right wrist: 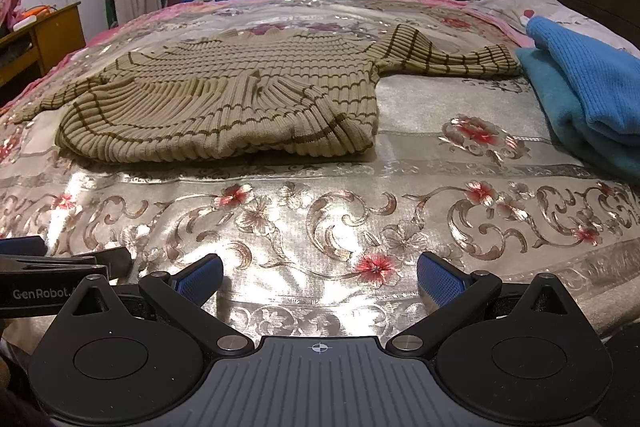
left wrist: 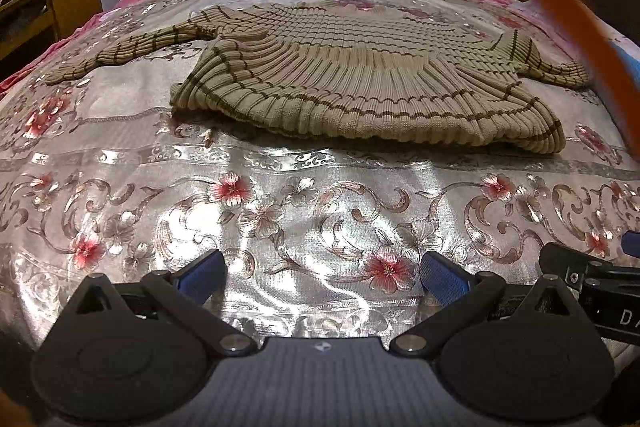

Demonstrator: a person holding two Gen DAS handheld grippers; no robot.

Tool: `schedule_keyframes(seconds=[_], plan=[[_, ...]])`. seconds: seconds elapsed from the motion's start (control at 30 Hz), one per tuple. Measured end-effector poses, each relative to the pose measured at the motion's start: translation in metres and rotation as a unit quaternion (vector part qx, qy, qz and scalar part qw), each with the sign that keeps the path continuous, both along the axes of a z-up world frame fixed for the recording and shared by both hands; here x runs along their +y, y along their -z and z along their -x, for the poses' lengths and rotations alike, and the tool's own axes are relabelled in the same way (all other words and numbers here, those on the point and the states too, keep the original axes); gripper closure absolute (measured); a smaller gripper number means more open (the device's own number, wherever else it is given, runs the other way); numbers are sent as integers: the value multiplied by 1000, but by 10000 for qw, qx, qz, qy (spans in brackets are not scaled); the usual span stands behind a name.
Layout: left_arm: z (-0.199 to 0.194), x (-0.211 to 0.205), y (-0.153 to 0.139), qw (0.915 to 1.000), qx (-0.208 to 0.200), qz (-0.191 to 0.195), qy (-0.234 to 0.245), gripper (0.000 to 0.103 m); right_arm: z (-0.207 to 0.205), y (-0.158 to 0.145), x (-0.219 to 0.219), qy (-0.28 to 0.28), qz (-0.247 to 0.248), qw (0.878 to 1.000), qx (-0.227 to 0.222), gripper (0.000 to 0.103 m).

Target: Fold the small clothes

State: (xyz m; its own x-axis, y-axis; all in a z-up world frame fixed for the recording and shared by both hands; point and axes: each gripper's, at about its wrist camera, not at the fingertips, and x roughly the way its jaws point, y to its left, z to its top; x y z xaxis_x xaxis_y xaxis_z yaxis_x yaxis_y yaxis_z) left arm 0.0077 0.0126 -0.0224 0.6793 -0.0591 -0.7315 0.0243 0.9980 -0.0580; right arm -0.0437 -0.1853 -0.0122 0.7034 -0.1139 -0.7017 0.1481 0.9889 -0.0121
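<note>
hovering over the bedspread (left wrist: 320, 195) short of the striped sweater (left wrist: 340, 79), my left claw (left wrist: 322, 275) wide and empty, right claw (right wrist: 320, 273) wide too, blue clothes (right wrist: 588, 95) right of the sweater

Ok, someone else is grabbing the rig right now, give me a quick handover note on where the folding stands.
Left gripper: open, empty, low over the bedspread near the front edge.
Right gripper: open, empty, beside the left one.
Striped tan sweater: on the bed ahead of both grippers, bottom hem nearest, both sleeves spread out to the sides, some bunching across the middle.
Blue clothes: piled at the right, touching one sleeve cuff.
Done: sweater laid out.
Left: fold the sleeves in, fold the body, then set it aside.
</note>
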Motion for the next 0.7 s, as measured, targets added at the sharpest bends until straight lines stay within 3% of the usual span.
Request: schedule_keyframes(seconds=[0.53,0.7], plan=[[2,6,-5,9999,-2,94,129,0,-17,-16,-4,-183,-19,9996,-232,1],[0,16,-27,9985,-530,71,82,0,-35,-29,-4,-388,31,9985,-372,2]])
